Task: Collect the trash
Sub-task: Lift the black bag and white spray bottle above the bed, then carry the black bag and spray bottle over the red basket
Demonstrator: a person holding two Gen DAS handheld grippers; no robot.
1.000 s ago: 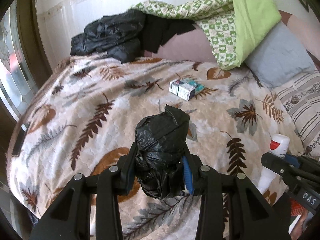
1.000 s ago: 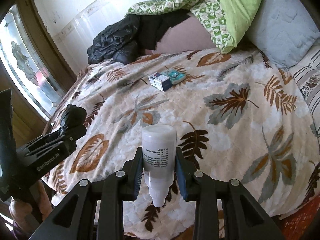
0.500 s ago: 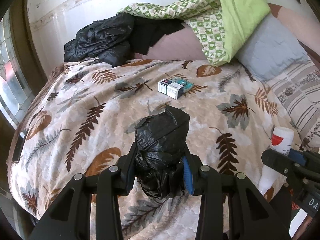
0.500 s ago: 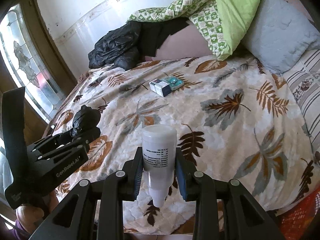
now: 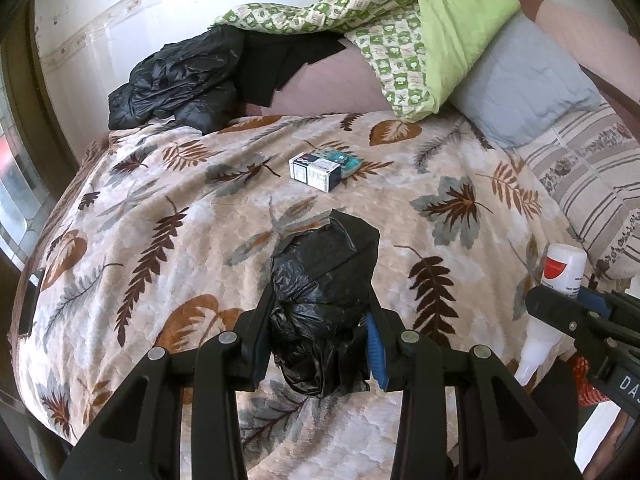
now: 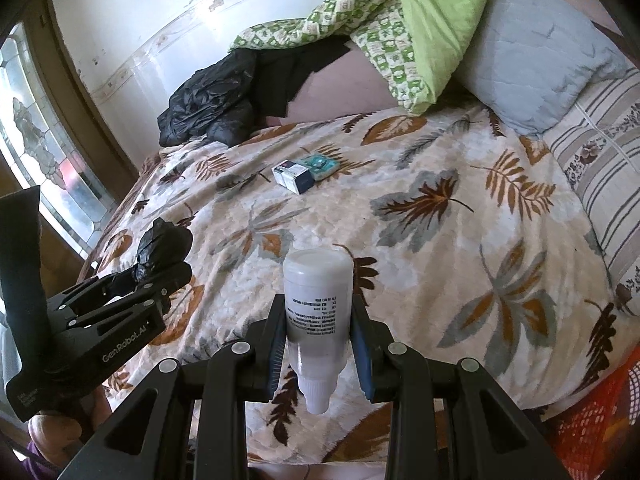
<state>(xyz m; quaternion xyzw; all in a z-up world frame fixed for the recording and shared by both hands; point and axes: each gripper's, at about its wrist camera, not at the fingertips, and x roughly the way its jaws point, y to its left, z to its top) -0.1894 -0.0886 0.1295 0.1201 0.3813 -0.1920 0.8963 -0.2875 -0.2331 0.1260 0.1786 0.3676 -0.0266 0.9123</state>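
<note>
Bed (image 5: 168, 240) with leaf-print blanket fills the field beyond both hand-held grippers. Green checked quilt (image 5: 400, 40) and grey pillow (image 5: 528, 92) lie at the far right of the bed; a black jacket (image 5: 176, 80) is heaped at the far left, against the wall.

Left hand-held gripper (image 5: 318, 344): jaws closed around a crumpled black trash bag (image 5: 324, 288), which bulges above the fingers and is held clear of the blanket. In the right wrist view the same gripper (image 6: 168, 272) sits to the left.

Right hand-held gripper (image 6: 318, 344): jaws clamped on a white plastic bottle (image 6: 318, 312), nozzle pointing back toward the camera, printed label facing up.

Ahead of both grippers, well apart from them, near the middle of the bed: a small white carton (image 5: 314, 171) touching a teal packet (image 5: 344, 160) just behind it.
</note>
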